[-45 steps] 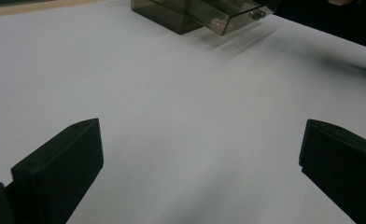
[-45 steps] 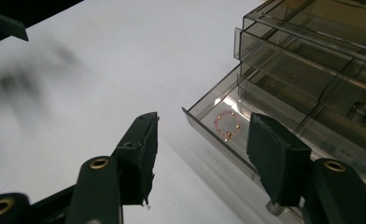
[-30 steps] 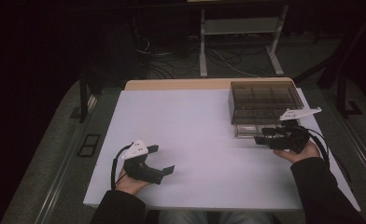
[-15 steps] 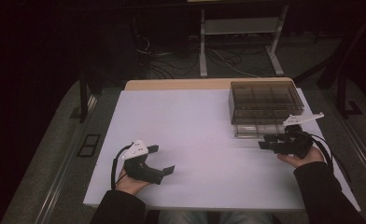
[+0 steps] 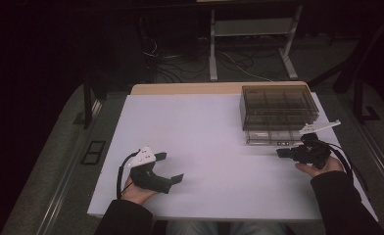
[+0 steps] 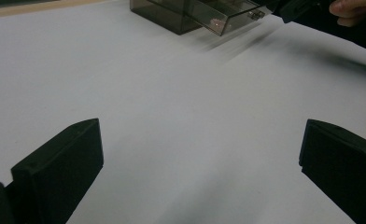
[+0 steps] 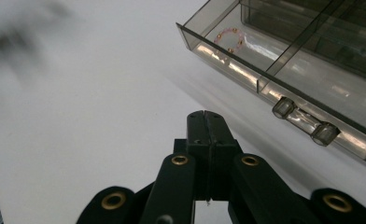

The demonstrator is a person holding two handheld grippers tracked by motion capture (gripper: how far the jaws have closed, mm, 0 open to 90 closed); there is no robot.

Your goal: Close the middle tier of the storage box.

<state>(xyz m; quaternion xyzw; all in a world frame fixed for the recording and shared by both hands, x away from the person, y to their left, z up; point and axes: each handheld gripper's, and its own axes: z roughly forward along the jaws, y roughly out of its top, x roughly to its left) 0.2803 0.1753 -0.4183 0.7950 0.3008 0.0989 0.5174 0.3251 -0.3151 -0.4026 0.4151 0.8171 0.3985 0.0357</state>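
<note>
A smoky clear drawer box [image 5: 278, 105] stands at the table's far right, its bottom drawer [image 5: 272, 137] pulled out. A small ring of pink beads [image 7: 230, 38] lies in the drawer's left compartment, and the clear handle [image 7: 305, 120] is on its front. My right gripper [image 5: 281, 152] lies just in front of the drawer, apart from it. Its jaws have just been closing and are now shut, with nothing between them [image 7: 205, 116]. Near the front left, my left gripper [image 5: 170, 166] rests on the table, open and empty [image 6: 202, 140].
The white table top [image 5: 204, 132] runs wide between the two hands. A wooden strip [image 5: 190, 88] borders its far edge. Beyond it stand a metal stand's legs [image 5: 251, 49] and floor cables [image 5: 180, 68]. The drawer box [image 6: 181, 11] and the right gripper [image 6: 298, 7] appear in the left gripper view.
The right gripper's jaws have closed and the hand has drawn slightly back from the drawer front. The left gripper has stayed put.
</note>
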